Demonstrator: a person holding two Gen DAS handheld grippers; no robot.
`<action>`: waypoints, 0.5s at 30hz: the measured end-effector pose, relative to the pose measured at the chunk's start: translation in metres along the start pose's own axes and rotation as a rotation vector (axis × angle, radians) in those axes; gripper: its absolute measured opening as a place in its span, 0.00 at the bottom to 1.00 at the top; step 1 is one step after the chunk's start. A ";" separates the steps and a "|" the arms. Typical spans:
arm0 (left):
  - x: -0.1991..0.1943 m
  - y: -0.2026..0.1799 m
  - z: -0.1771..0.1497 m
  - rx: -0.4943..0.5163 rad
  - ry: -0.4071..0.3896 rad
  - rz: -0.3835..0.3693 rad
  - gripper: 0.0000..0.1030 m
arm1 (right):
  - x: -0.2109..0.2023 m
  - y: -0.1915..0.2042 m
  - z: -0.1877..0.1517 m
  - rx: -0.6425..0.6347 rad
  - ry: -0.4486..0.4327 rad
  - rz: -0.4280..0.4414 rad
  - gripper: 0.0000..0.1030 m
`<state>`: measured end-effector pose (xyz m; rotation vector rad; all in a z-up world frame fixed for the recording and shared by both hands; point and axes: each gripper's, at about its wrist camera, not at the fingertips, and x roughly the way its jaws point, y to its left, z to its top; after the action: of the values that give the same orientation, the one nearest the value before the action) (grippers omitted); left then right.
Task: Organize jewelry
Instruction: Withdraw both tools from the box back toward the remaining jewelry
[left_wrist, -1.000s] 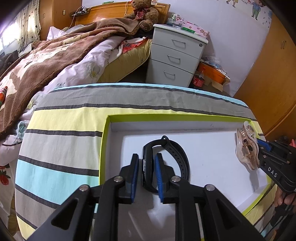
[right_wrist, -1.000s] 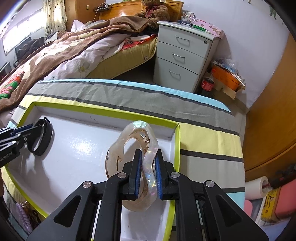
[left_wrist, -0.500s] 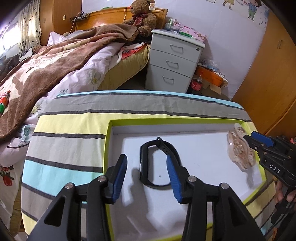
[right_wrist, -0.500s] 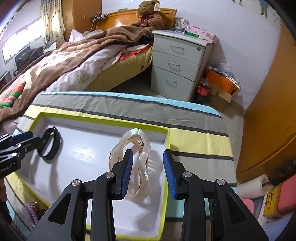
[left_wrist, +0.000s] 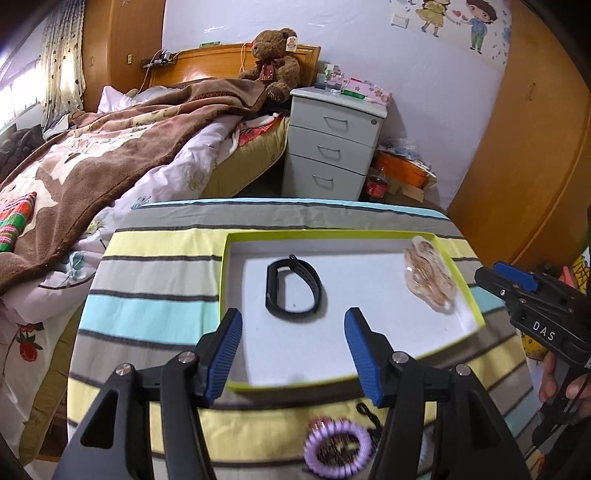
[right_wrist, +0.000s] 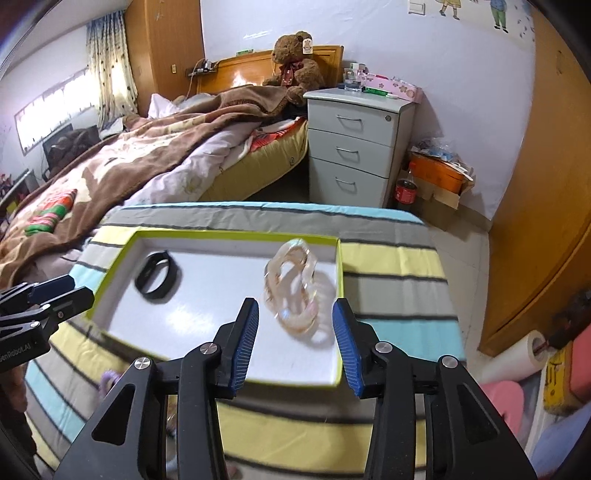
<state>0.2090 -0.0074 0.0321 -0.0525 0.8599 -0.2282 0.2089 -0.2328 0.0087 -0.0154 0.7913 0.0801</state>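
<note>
Ahead of your left gripper (left_wrist: 293, 343), the black wristband (left_wrist: 295, 290) lies flat in the white tray (left_wrist: 236, 369), clear of both pads; jaws are opening, nothing between them. Just beyond your right gripper (right_wrist: 295, 334), the translucent bracelet (right_wrist: 293, 290) rests on the tray floor near its right wall; those jaws are opening too, empty. Below your left gripper, a purple coil tie (left_wrist: 338, 446) sits on the striped cloth (left_wrist: 155, 295).
</note>
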 end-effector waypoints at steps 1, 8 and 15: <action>-0.005 0.001 -0.003 -0.003 -0.002 -0.007 0.59 | -0.005 0.001 -0.006 0.007 -0.007 0.007 0.42; -0.034 0.007 -0.028 -0.037 -0.032 -0.036 0.61 | -0.027 0.006 -0.041 0.032 -0.018 0.041 0.42; -0.046 0.014 -0.059 -0.062 -0.027 -0.059 0.62 | -0.034 0.009 -0.075 0.069 0.001 0.092 0.44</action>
<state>0.1382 0.0191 0.0263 -0.1389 0.8393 -0.2556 0.1309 -0.2291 -0.0197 0.0859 0.7953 0.1396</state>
